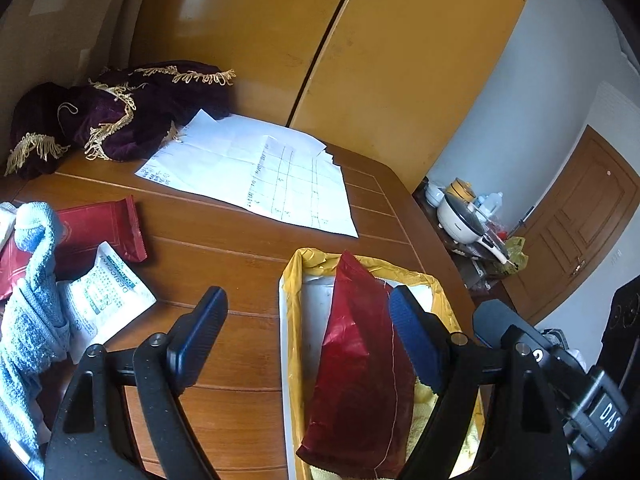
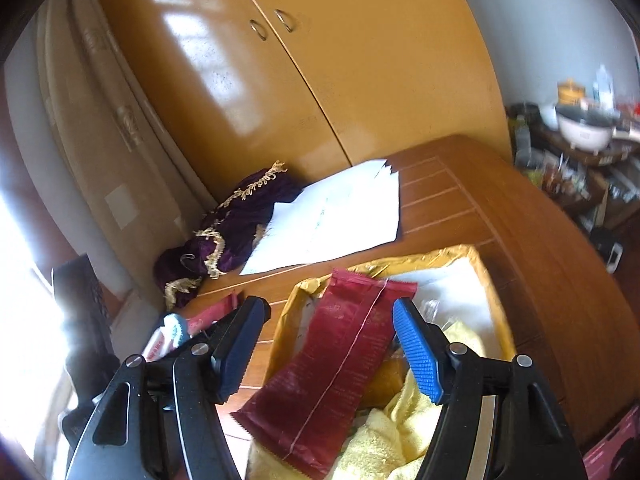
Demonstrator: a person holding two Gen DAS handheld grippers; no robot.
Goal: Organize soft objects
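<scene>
Lined box (image 1: 289, 320) on counter (image 1: 224, 240) holds red packet (image 1: 360, 368) over yellow towel (image 2: 384, 436) — papers (image 1: 256, 168) beyond, blue cloth (image 1: 32, 312) left. Left tool (image 1: 308, 336) and right tool (image 2: 328, 348) both spread, empty.

Left gripper (image 1: 308, 328): black plastic arms with silver screw heads and dark-blue ribbed pads. Right gripper (image 2: 330, 344): the same black frame, silver screws, one brighter blue ribbed pad; in the left wrist view, its body carries white "DAS" lettering.
</scene>
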